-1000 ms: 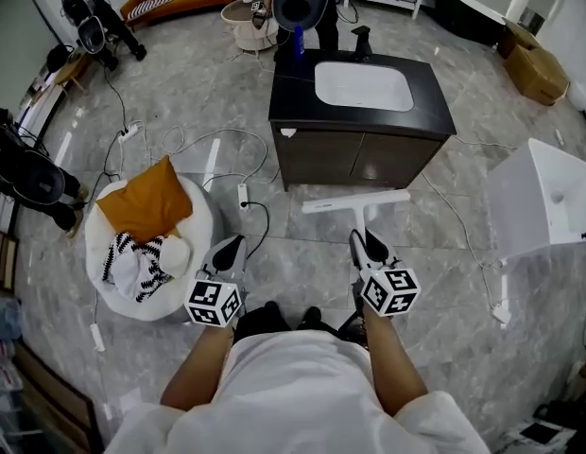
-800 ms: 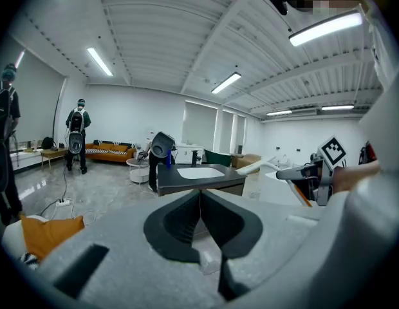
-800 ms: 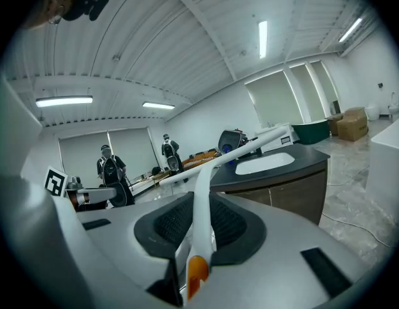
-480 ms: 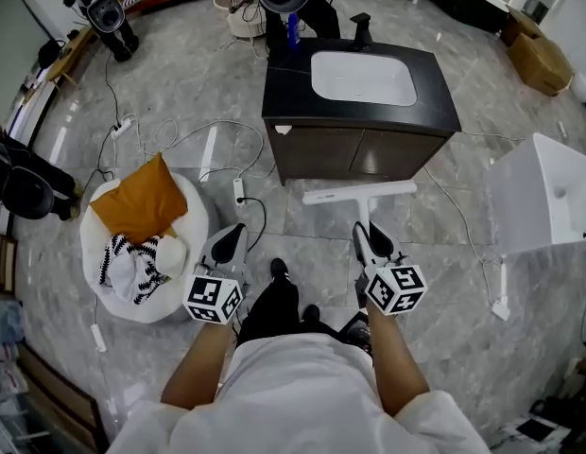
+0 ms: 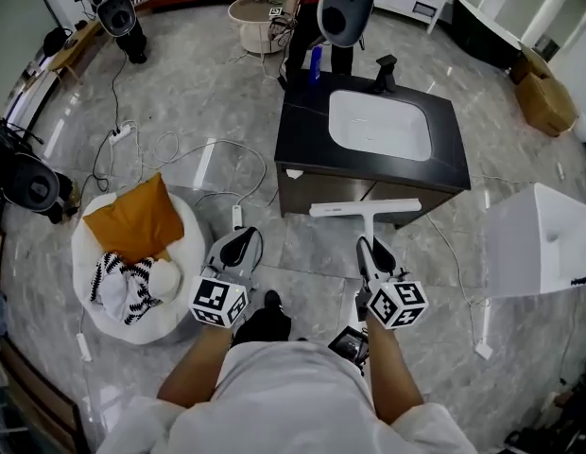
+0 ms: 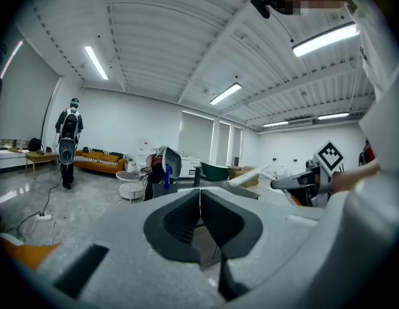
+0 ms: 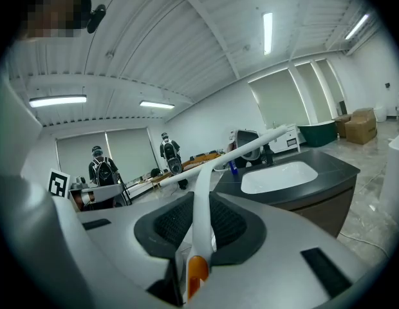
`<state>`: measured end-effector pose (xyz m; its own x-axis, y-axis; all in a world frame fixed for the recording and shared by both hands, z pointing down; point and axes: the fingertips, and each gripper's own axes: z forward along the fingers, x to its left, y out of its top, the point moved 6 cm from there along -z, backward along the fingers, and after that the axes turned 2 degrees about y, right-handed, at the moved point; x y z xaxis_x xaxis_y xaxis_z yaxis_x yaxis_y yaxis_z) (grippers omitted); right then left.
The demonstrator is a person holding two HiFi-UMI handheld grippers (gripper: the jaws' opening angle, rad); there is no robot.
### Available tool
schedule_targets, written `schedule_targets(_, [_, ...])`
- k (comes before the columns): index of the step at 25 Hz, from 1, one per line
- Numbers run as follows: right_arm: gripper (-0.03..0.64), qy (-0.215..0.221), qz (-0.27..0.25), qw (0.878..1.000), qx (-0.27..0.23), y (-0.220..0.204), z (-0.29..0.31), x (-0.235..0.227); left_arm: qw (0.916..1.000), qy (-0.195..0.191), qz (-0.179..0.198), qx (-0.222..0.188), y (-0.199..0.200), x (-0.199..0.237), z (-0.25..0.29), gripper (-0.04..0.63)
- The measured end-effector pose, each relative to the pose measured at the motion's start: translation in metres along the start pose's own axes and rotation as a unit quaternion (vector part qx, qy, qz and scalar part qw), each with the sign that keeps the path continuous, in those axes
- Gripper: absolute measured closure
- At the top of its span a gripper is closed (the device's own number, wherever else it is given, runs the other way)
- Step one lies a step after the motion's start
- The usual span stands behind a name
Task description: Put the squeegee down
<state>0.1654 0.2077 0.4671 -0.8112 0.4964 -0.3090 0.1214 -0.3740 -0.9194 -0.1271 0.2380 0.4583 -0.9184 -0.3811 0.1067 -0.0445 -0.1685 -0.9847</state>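
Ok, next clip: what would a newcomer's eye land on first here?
The white squeegee stands out first, clamped by its handle in the right claw and held crosswise in front of the dark vanity with its white basin. Next comes the orange cushion on the round white seat at the left. The left claw is shut and empty.
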Motion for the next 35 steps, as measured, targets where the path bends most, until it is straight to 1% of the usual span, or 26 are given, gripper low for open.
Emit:
schedule_targets(7, [0.539, 0.01, -0.001, 1.0, 0.001, 0.024, 0.07, -0.001, 0.9998, -0.012, -0.011, -0.013, 0.019, 0.059, 0.046, 0.578])
schedule_targets(11, [0.538, 0.019, -0.012, 1.0, -0.011, 0.038, 0.097, 0.002, 0.9996, -0.02, -0.012, -0.017, 0.023, 0.082, 0.067, 0.578])
schedule_targets(14, [0.539, 0.024, -0.019, 0.999, -0.01, 0.046, 0.115, -0.007, 0.9995, -0.017, -0.02, -0.017, 0.021, 0.094, 0.088, 0.578])
schedule_targets(21, [0.54, 0.046, -0.007, 0.999, -0.016, 0.061, 0.165, -0.051, 0.9993, -0.029, -0.021, -0.008, 0.019, 0.111, 0.159, 0.578])
schedule_targets(26, [0.54, 0.071, 0.003, 0.997, -0.018, 0.088, 0.208, -0.101, 0.9995, -0.024, -0.016, -0.011, 0.037, 0.117, 0.226, 0.578])
schedule_targets(30, [0.54, 0.099, 0.001, 0.995, -0.016, 0.118, 0.24, -0.135, 0.9995, -0.01, -0.022, -0.019, 0.062, 0.126, 0.276, 0.578])
schedule_targets(35, [0.54, 0.126, 0.008, 0.992, -0.01, 0.138, 0.266, -0.168, 0.9995, 0.016, -0.02, -0.02, 0.08, 0.131, 0.315, 0.578])
